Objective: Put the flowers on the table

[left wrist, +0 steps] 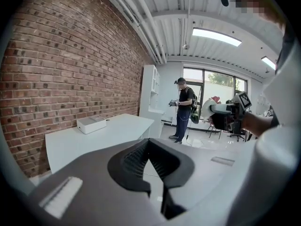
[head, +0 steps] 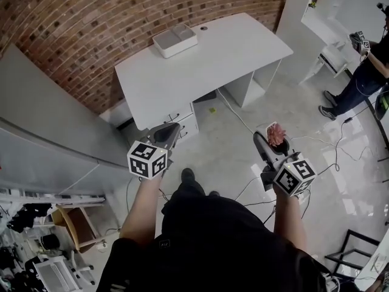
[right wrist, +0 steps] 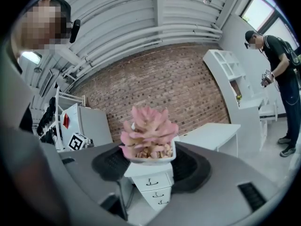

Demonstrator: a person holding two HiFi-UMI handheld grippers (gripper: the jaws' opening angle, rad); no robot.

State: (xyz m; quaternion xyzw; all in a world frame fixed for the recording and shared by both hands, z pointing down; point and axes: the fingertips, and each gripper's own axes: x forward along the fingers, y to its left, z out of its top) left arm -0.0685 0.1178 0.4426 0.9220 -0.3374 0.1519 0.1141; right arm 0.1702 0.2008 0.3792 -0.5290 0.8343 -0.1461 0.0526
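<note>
My right gripper (head: 271,143) (right wrist: 150,163) is clamped on the flowers (head: 277,132) (right wrist: 148,132), a pink succulent in a small white pot (right wrist: 149,167). Its jaws stand wide, pressing on the pot's two sides, and the plant sits upright between them. I hold it above the floor (head: 231,145), well apart from the white surface (head: 200,62) (right wrist: 211,133) that stands against the brick wall (head: 91,17). My left gripper (head: 172,130) (left wrist: 149,146) is closed with nothing between its jaws. A white box (head: 175,40) (left wrist: 91,124) rests on the far side of the surface. Another person (head: 364,72) (left wrist: 184,108) stands off to the right.
</note>
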